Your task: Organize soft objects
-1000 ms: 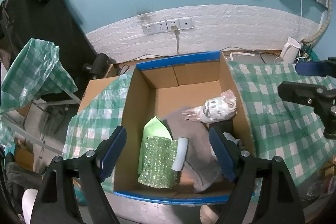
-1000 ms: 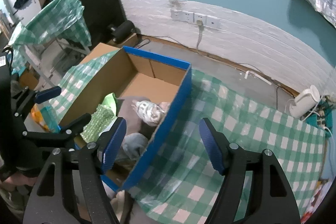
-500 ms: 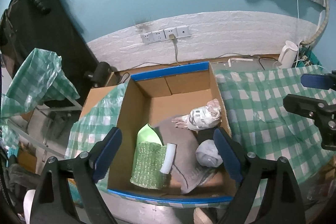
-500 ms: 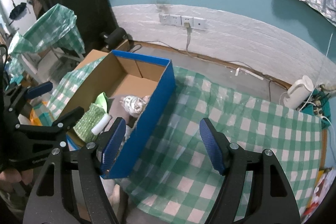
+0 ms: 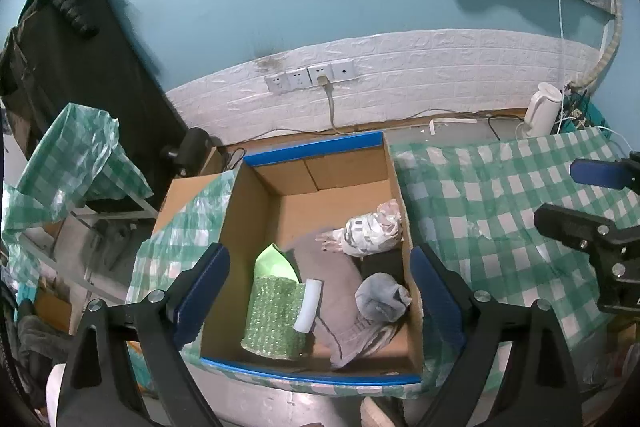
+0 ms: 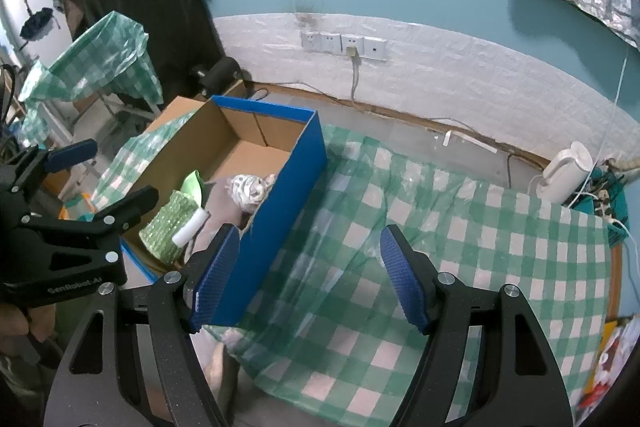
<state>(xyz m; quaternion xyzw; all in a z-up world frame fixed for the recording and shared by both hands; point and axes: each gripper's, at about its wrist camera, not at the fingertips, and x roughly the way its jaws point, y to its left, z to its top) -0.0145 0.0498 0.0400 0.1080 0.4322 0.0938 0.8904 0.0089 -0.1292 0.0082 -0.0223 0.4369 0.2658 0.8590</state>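
Left gripper [image 5: 318, 291]: jaws spread, empty, above blue-rimmed cardboard box [image 5: 316, 151] of soft items.
Right gripper [image 6: 310, 277]: jaws spread, empty, over green checked tablecloth [image 6: 480, 247].

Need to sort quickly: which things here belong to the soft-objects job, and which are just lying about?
Job: box; in it, grey cloth, rolled sock, green bubble wrap, wrapped bundle; both open grippers, left, right.

Lying about: kettle, checked cloth, sockets.
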